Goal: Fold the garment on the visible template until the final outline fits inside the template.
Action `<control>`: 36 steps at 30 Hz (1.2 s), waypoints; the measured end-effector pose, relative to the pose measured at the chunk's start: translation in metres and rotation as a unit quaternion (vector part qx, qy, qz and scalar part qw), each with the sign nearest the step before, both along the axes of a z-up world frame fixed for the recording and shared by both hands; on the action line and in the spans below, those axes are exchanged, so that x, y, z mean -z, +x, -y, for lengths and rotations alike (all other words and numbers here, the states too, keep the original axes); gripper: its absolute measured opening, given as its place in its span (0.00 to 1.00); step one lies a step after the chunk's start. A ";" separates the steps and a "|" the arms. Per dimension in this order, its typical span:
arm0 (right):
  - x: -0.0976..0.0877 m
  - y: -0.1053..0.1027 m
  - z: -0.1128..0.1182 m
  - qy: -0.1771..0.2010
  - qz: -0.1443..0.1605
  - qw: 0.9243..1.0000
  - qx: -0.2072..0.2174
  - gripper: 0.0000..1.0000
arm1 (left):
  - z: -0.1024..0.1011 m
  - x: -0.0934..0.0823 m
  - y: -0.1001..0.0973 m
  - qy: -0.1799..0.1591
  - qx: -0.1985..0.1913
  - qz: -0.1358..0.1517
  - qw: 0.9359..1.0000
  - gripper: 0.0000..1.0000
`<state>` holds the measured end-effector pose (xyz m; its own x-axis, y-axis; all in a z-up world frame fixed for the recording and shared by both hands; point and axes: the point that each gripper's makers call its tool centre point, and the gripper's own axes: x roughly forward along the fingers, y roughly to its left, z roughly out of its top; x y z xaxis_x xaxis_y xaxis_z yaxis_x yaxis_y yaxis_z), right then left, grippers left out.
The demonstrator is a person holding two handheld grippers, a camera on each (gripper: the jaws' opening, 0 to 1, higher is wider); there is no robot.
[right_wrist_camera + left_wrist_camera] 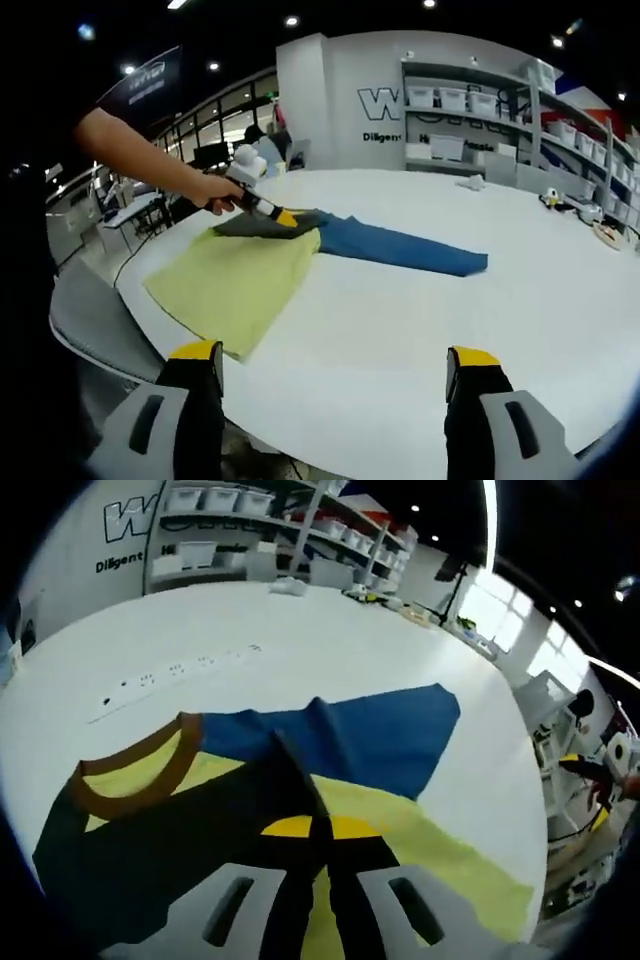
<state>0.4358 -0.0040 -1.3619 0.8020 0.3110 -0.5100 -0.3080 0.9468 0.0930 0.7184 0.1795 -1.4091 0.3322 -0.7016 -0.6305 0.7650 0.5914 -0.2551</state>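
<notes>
The garment (pixel 330 750) lies on the white table (pixel 300 630), with a yellow body, a blue sleeve (pixel 380 735), a brown collar (pixel 140 770) and a dark panel. My left gripper (pixel 320 830) is shut on a raised fold of the dark fabric just behind the sleeve. In the right gripper view a person's hand holds that left gripper (pixel 285 217) at the garment's (pixel 240 275) far left edge, and the blue sleeve (pixel 405 247) stretches out to the right. My right gripper (pixel 335 365) hangs open over the table's near edge, nothing between its jaws.
Faint dark marks (pixel 170 670) run in a line across the table beyond the collar. Shelves with white bins (pixel 470 110) stand against the far wall. Small items (pixel 560 200) sit at the table's far right. Desks (pixel 130 215) stand past the left rim.
</notes>
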 end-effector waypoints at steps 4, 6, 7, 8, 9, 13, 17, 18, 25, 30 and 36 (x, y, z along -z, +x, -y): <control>0.004 0.004 -0.003 0.006 -0.001 1.000 -0.003 0.90 | 0.013 -0.011 -0.015 -0.035 0.045 0.004 0.998 0.05; 0.006 0.006 -0.005 0.006 -0.003 1.000 -0.006 0.90 | 0.010 -0.010 -0.018 -0.023 0.042 -0.003 0.999 0.13; 0.006 0.008 -0.006 0.009 -0.003 1.000 -0.009 0.90 | 0.008 -0.011 -0.019 -0.024 0.040 -0.002 0.999 0.17; 0.007 0.010 -0.007 0.011 -0.004 1.000 -0.010 0.90 | 0.006 -0.012 -0.018 -0.027 0.036 -0.002 0.999 0.18; 0.007 0.013 -0.008 0.011 -0.003 1.000 -0.012 0.90 | 0.003 -0.012 -0.017 -0.031 0.032 -0.005 0.999 0.19; -0.003 0.027 -0.008 0.033 0.010 0.999 -0.012 0.91 | -0.008 -0.014 -0.016 -0.025 0.031 0.000 0.999 0.24; -0.009 0.041 0.001 0.030 0.021 0.999 -0.007 0.93 | -0.020 -0.021 -0.011 -0.028 0.031 0.025 0.999 0.30; -0.011 0.045 0.003 0.030 0.022 0.999 -0.006 0.93 | -0.022 -0.022 -0.009 -0.024 0.029 0.033 0.999 0.32; -0.015 0.065 0.017 0.011 0.024 1.000 -0.010 0.92 | -0.027 -0.028 -0.011 -0.027 0.027 0.049 0.998 0.51; -0.019 0.082 0.031 -0.003 0.031 0.999 -0.002 0.87 | -0.027 -0.029 -0.021 -0.002 0.073 0.095 0.993 0.75; -0.015 0.097 0.043 -0.047 0.026 0.998 -0.017 0.80 | -0.031 -0.028 -0.031 0.020 0.092 0.113 0.989 0.94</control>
